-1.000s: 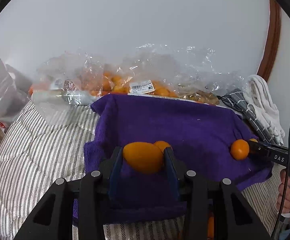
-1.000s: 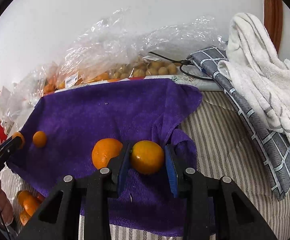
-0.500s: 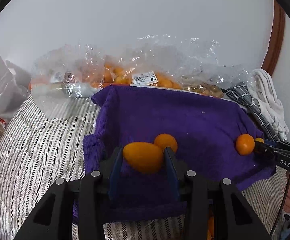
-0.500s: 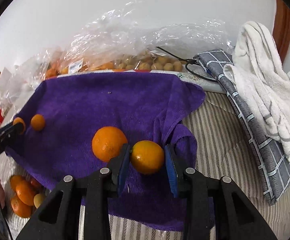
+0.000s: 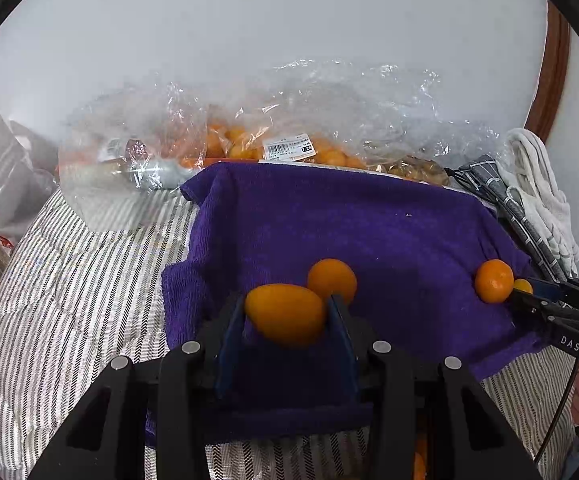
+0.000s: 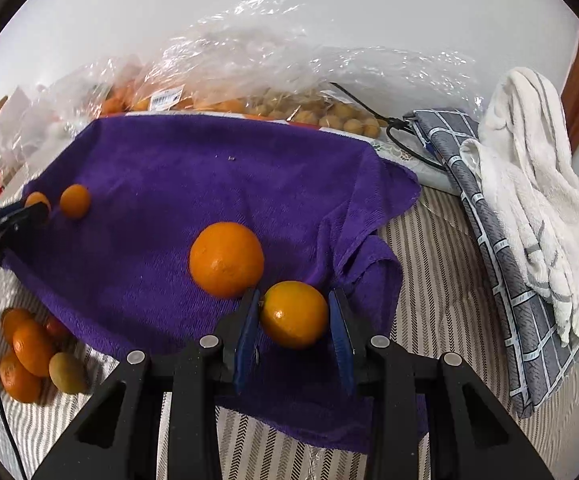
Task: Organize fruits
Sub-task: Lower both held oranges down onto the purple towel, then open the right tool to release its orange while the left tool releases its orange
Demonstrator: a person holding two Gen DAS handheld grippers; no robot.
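Observation:
In the left wrist view my left gripper [image 5: 285,311] is shut on an oval orange fruit [image 5: 285,320], held just above the purple towel [image 5: 369,232]. A small round orange [image 5: 331,280] lies on the towel right behind it. In the right wrist view my right gripper [image 6: 293,300] is shut on a round orange fruit [image 6: 294,316] over the towel's [image 6: 209,168] right side. A bigger orange [image 6: 226,258] rests on the towel, touching the left finger. The right gripper's tip [image 5: 529,298] shows at the left view's right edge, beside that orange [image 5: 493,281].
Clear plastic bags of oranges [image 5: 249,144] and small tan fruits [image 6: 329,114] lie along the wall behind the towel. Several loose oranges [image 6: 25,352] sit on the striped bedding at the lower left. A grey checked cloth [image 6: 509,280] and white towels [image 6: 537,200] lie at the right.
The right gripper has rolled with its fruit, and the bigger orange now shows whole beside it. The left view tilted slightly, uncovering the small orange behind the held fruit. Both grips are unchanged.

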